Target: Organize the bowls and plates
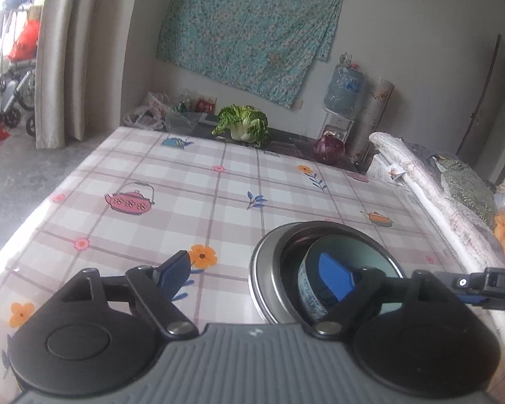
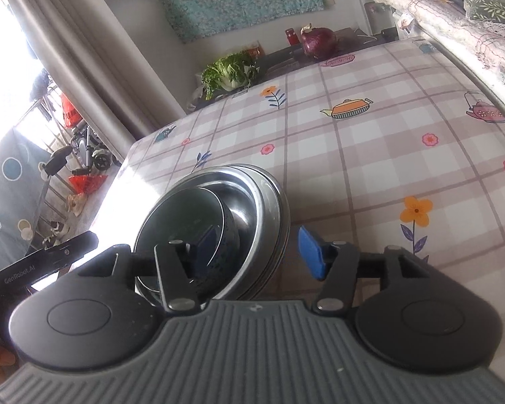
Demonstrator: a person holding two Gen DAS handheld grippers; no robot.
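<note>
A stack of steel plates and a steel bowl (image 1: 269,262) sits on the checked tablecloth, with a blue-patterned ceramic bowl (image 1: 309,289) tilted inside it. My left gripper (image 1: 256,276) is open beside the stack, its right fingertip (image 1: 335,277) over the ceramic bowl. In the right wrist view the same steel stack (image 2: 266,202) holds the ceramic bowl (image 2: 185,219). My right gripper (image 2: 256,252) is open, its left finger (image 2: 205,245) inside the ceramic bowl and its right finger (image 2: 311,256) outside the stack.
A cabbage (image 1: 244,124) and a red onion (image 1: 328,148) lie on a dark surface past the table's far edge. Folded bedding (image 1: 421,181) lines the right side. A water jug (image 1: 343,87) stands at the back wall. The table's left edge drops to the floor.
</note>
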